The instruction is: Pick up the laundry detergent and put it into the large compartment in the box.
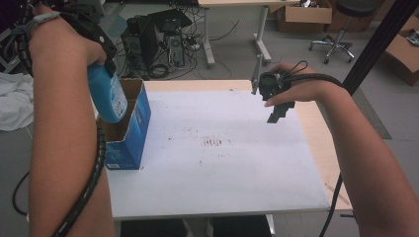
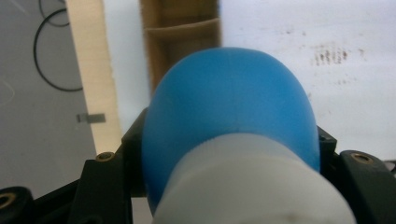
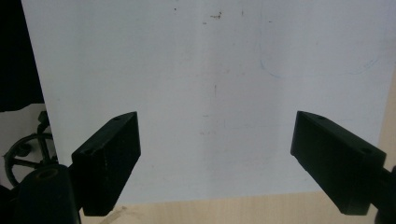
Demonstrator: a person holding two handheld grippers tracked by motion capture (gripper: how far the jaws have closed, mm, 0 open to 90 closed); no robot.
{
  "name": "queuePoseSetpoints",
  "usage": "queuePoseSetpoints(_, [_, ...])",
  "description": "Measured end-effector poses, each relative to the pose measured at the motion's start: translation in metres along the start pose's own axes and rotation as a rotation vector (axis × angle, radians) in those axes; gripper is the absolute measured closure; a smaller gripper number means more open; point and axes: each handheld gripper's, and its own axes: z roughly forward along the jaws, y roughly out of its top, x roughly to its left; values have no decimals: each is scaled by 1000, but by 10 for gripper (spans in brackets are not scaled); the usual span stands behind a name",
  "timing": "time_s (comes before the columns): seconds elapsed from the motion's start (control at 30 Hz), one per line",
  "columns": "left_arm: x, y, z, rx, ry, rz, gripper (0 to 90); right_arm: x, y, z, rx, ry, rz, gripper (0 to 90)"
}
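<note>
hanging above the open cardboard box (image 1: 129,129) at the table's (image 1: 222,187) left edge, the blue bottle (image 1: 107,96) sat clenched in the left claw (image 1: 101,54), best lowered straight and centred, while the right claw (image 1: 274,106) hovered released.

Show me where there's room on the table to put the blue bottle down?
The white sheet is bare from the blue box across to its right edge, apart from faint stains mid-sheet. The crowded spot is the left edge, where the left gripper holds the blue bottle over the box. The right gripper hovers open over the far right corner.
</note>
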Motion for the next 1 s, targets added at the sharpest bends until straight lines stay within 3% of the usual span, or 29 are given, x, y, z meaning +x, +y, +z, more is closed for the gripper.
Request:
queuePoseSetpoints(0.2, [11, 7, 15, 14, 2, -23, 391, -1, 0, 1, 3, 1, 2, 160])
queuePoseSetpoints(0.37, [17, 13, 33, 20, -6, 1, 391, -4, -4, 0, 0, 2, 9, 160])
queuePoseSetpoints(0.67, [26, 15, 51, 41, -12, 3, 391, -4, -4, -3, 1, 1, 17, 160])
queuePoseSetpoints(1.0, [35, 16, 89, 60, -17, 17, 390, -3, -3, -2, 7, -4, 17, 160])
